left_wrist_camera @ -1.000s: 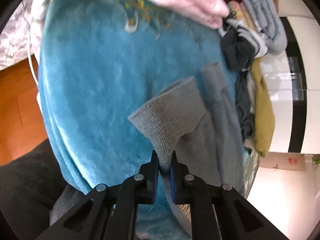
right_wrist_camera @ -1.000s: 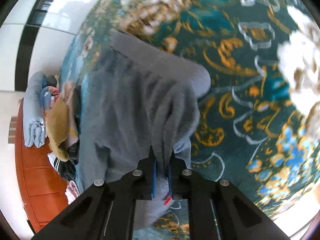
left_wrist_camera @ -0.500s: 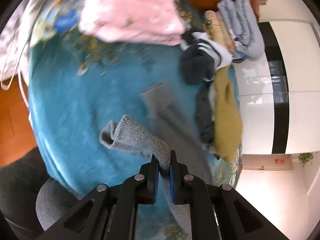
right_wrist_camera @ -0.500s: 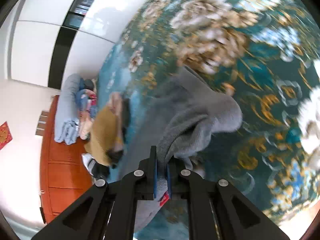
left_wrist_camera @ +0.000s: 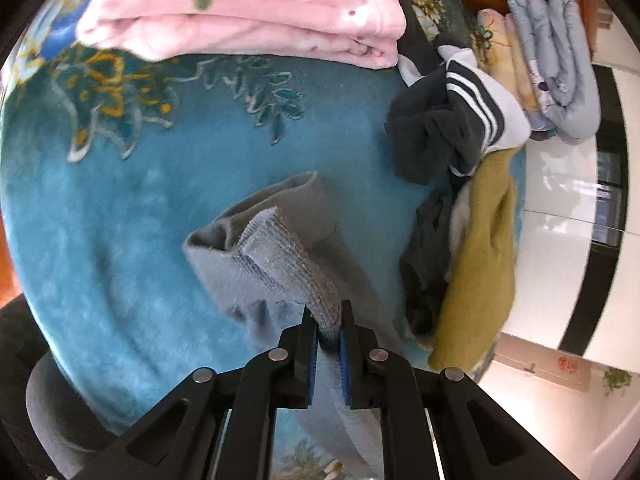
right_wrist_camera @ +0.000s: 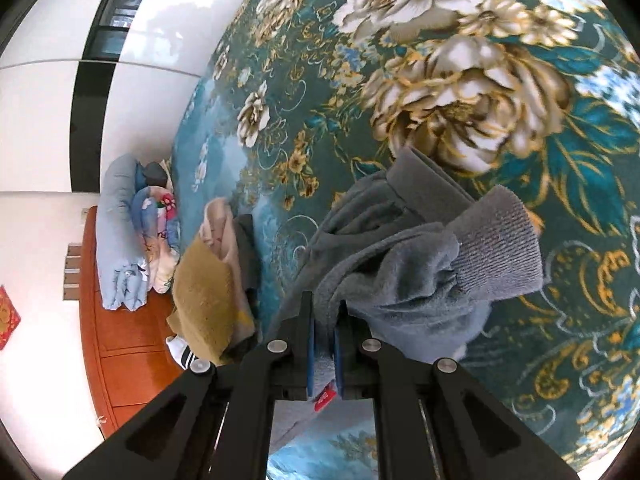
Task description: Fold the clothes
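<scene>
Pinching the grey sweater (left_wrist_camera: 276,256) at its ribbed hem, our left gripper (left_wrist_camera: 328,330) has its jaws clamped on cloth; our right gripper (right_wrist_camera: 325,320) nips another bunched fold beside the ribbed cuff (right_wrist_camera: 496,248). It hangs over the floral blanket (right_wrist_camera: 440,60). We judge the fold half-made; next we lay both edges down flat, aligned.

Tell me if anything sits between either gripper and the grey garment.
Nothing visible does. The left gripper is already shut on a ribbed cuff of the grey garment, and the right gripper is clamped on another fold of it.
</scene>
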Motion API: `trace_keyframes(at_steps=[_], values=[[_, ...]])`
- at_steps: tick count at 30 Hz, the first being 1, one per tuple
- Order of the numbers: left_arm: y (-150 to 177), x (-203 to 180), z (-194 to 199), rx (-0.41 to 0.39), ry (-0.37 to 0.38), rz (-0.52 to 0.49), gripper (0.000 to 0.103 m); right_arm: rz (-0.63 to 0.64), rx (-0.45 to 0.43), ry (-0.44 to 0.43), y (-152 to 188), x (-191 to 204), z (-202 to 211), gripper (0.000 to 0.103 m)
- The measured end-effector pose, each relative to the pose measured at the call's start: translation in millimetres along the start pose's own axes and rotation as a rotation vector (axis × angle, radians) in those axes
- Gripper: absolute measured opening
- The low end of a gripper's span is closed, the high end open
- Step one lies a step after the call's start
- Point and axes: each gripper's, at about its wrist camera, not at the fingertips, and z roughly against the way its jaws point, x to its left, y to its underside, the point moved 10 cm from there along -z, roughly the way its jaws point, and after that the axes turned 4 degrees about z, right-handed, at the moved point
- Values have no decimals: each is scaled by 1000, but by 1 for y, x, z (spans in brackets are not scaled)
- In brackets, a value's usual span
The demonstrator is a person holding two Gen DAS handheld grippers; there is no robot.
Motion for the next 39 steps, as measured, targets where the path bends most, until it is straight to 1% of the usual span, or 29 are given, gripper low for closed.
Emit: trace_keyframes(at_steps=[2, 5, 9, 12, 13, 14, 16, 17, 20, 21, 23, 25, 26, 28, 29, 31, 33, 34, 36, 37, 39], values=[[-5, -5, -11, 5, -28, 8, 10, -8, 16, 10, -8, 0, -13, 8], [-15, -13, -30, 6, -30, 3, 11, -26, 32, 16, -18, -1, -32, 8], [-23, -20, -47, -10, -51, -59, 12, -29, 26, 20, -28, -5, -53, 9], [-28, -18, -59, -1, -47, -61, 17, -41, 25, 21, -31, -10, -64, 11], [-30, -17, -61, -2, -33, -47, 25, -47, 25, 17, -32, -11, -67, 11], [-31, -16, -60, -7, -9, -33, 38, -54, 25, 11, -32, -12, -70, 11], [-35, -14, -57, -22, 42, -6, 54, -50, 24, 6, -33, -12, -75, 12], [-36, -13, -54, -28, 66, -2, 56, -41, 21, 4, -34, -11, -76, 14], [-35, -14, -42, -29, 129, -4, 58, -15, 5, 1, -36, -8, -76, 19], [-33, -16, -35, -34, 162, -14, 58, -9, -6, -3, -37, -7, -75, 25], [-28, -13, -17, -66, 198, -47, 59, 11, -31, -26, -39, -2, -69, 40], [-24, -2, -1, -123, 167, -89, 61, 62, -71, -54, -41, 7, -56, 46], [-23, 5, 5, -153, 144, -106, 61, 87, -88, -57, -41, 10, -50, 51], [-22, 24, 8, -185, 86, -115, 62, 138, -133, -43, -39, 12, -33, 54], [-20, 33, 5, -186, 67, -107, 62, 154, -147, -35, -37, 10, -26, 55], [-17, 45, -4, -156, 67, -72, 62, 163, -152, -21, -31, 1, -16, 55], [-14, 55, -15, -129, 65, -41, 65, 147, -145, 7, -23, -19, -7, 56], [-15, 57, -20, -130, 54, -36, 67, 134, -143, 22, -19, -29, -3, 56], [-16, 59, -29, -142, 24, -43, 68, 94, -144, 54, -11, -55, 5, 61], [-18, 60, -32, -149, 14, -48, 68, 67, -146, 71, -7, -70, 10, 67], [-21, 60, -36, -164, -4, -56, 68, -15, -142, 83, 3, -102, 15, 67]])
